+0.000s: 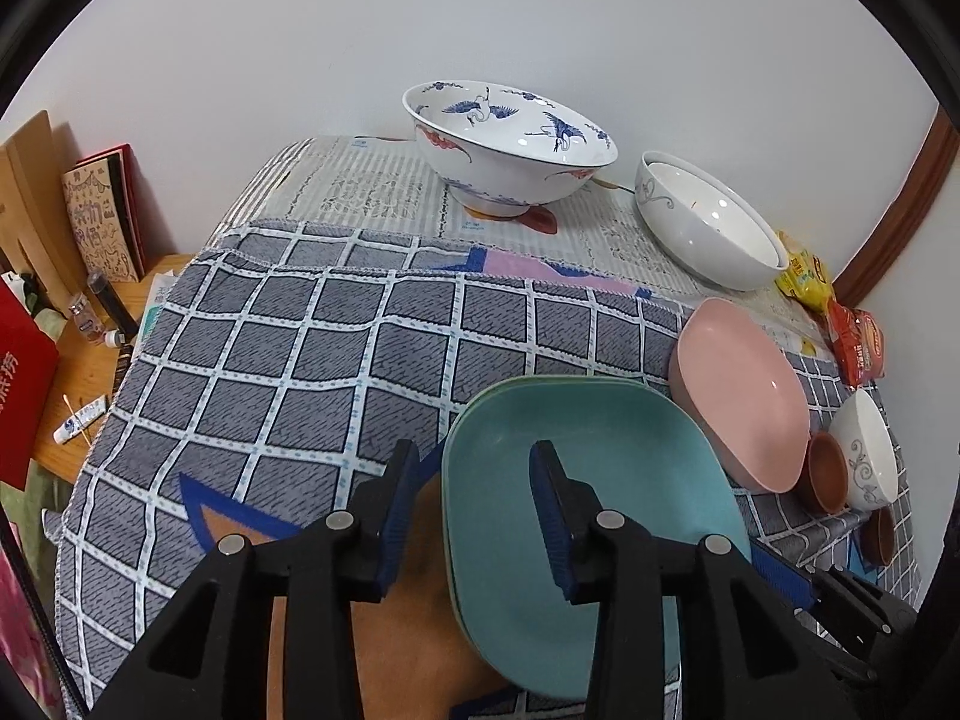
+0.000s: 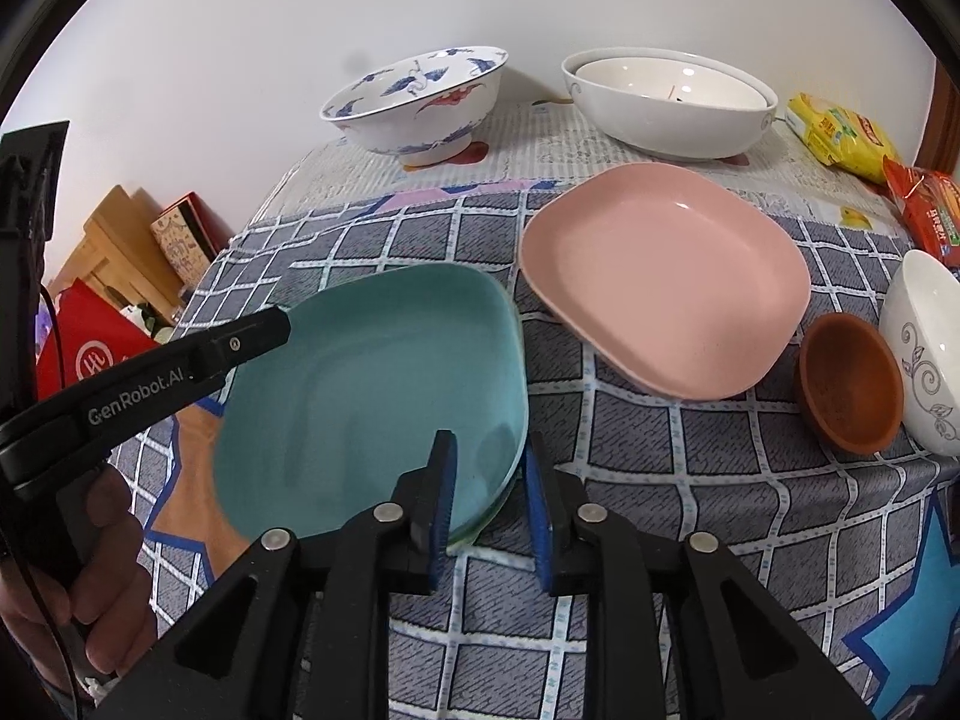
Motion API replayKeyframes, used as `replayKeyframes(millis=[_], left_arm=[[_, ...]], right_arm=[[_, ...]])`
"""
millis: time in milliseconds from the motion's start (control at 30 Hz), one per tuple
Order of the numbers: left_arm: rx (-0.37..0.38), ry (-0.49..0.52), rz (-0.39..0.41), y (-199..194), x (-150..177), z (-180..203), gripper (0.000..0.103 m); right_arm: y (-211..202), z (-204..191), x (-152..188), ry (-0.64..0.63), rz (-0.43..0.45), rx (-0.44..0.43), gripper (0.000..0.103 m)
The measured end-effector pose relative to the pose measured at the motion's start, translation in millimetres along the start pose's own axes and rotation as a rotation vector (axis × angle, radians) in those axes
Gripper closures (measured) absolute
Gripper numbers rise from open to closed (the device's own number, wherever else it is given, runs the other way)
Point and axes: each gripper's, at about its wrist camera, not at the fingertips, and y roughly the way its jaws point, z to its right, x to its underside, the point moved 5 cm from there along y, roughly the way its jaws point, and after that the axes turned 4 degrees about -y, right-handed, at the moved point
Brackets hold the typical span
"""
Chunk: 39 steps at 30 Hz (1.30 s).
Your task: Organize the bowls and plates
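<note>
On the checked cloth over the bench (image 2: 660, 450), 2 teal plates (image 2: 372, 396) sit stacked, pink plate (image 2: 660, 276) just beside. Left hand-held gripper (image 1: 474, 516) straddles the stack's left rim, jaws spread, pads clear. Right hand-held gripper (image 2: 489, 510) straddles the near-right rim, jaws slightly apart, not pinching. Crane bowl (image 1: 510, 144) and nested white bowls (image 1: 708, 222) stand at the back.

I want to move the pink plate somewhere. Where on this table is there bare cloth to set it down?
The widest bare patch is the checked cloth left of the teal plates, in front of the crane-pattern bowl. The right edge is crowded: pink plate, brown cup, small white bowl, snack packets.
</note>
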Motion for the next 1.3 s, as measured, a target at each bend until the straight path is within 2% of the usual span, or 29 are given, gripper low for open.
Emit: replayKeyframes(millis=[500,800,1033,1300], left_arm=[[0.003,-0.033,-0.043,-12,26,-12,0.067],[-0.064,-0.012,-0.113,-2,51,-7,0.067],[-0.058,0.006,-0.061,-27,43,5,0.067],[-0.046,0.061,-0.002,-44,26,47,0.067]], right_arm=[[-7,-9,24,-0.008,-0.022,-0.035,0.077],[-33,-3,27,-0.006,0.017,-0.047,0.076],[-60,30,19,0.021,0.068,-0.009,0.074],[-94,72,6,0.010,0.152,0.078,0.073]])
